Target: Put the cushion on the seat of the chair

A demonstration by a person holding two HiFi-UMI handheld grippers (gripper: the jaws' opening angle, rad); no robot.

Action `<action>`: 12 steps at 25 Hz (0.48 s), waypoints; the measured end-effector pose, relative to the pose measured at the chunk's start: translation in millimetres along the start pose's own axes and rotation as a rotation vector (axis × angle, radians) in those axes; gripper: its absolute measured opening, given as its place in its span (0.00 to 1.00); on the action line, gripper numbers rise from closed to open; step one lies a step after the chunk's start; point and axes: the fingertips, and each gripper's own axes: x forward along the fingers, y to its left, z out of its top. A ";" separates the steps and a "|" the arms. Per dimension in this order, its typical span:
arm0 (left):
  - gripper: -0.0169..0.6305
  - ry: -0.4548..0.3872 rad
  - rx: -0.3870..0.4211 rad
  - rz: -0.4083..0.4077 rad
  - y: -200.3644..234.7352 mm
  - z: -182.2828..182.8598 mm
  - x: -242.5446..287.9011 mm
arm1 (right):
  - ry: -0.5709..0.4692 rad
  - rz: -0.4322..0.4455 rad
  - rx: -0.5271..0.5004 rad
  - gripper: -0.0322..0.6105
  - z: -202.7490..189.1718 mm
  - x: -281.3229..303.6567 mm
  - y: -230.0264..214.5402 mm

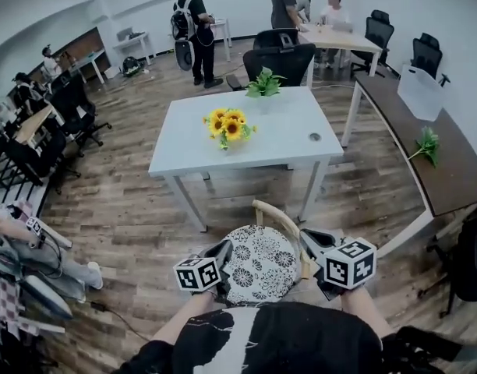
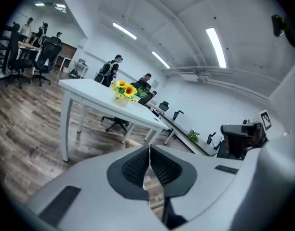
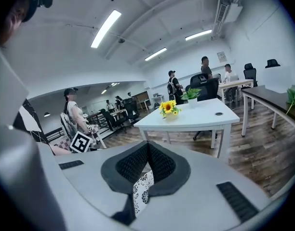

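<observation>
cushion (image 1: 260, 265): round, white with a black flower print; held up off the near edge of the white table (image 1: 277, 135), on the wearer's side, with a claw at either edge.
right gripper (image 3: 148, 150): clamped on the cushion; printed fabric pinched under the pads and hanging down in the slit below them; sits at the cushion's right edge, short of the white table's near right leg.
left gripper (image 2: 149, 150): jaws pressed together, pads meeting; only a pale sliver in the slit beneath, too narrow to name; lies against the cushion's left edge, short of the white table's near edge; any hold on the fabric impossible to tell.
chair (image 1: 279, 218): only a curved wooden back rail showing, between the cushion and the white table's near edge; seat hidden under the cushion.
sunflowers (image 1: 229, 125): on the white table, toward its near left part.
green plant (image 1: 264, 84): at the white table's far edge.
black office chairs (image 1: 279, 53): just beyond the white table's far edge.
people (image 1: 193, 29): standing well beyond the white table's far side.
brown desk (image 1: 457, 178): right of the white table, apart from it, with a green sprig (image 1: 427, 143) lying on top.
wood floor (image 1: 129, 209): under and around the white table.
</observation>
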 end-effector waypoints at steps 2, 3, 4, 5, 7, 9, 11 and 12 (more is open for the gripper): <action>0.05 -0.030 0.034 -0.015 -28.3 10.3 -6.5 | -0.030 0.021 -0.014 0.07 7.2 -16.2 -2.3; 0.05 -0.045 0.050 -0.019 -43.1 12.0 -9.7 | -0.045 0.033 -0.022 0.07 9.2 -26.1 -3.7; 0.05 -0.069 0.061 -0.021 -58.2 13.2 -12.8 | -0.059 0.045 -0.034 0.07 10.1 -36.6 -6.0; 0.05 -0.103 0.066 -0.023 -73.8 14.6 -15.9 | -0.066 0.059 -0.051 0.08 9.3 -47.2 -9.0; 0.05 -0.186 0.058 -0.037 -108.4 16.3 -22.4 | -0.064 0.086 -0.088 0.07 4.6 -70.3 -17.3; 0.05 -0.249 0.052 -0.060 -147.6 11.0 -27.3 | -0.057 0.103 -0.112 0.07 -1.6 -98.0 -29.2; 0.05 -0.285 0.066 -0.070 -183.3 0.0 -29.9 | -0.056 0.118 -0.119 0.07 -8.0 -124.9 -42.6; 0.05 -0.300 0.077 -0.072 -198.5 -5.7 -31.9 | -0.059 0.127 -0.119 0.07 -11.1 -136.6 -47.7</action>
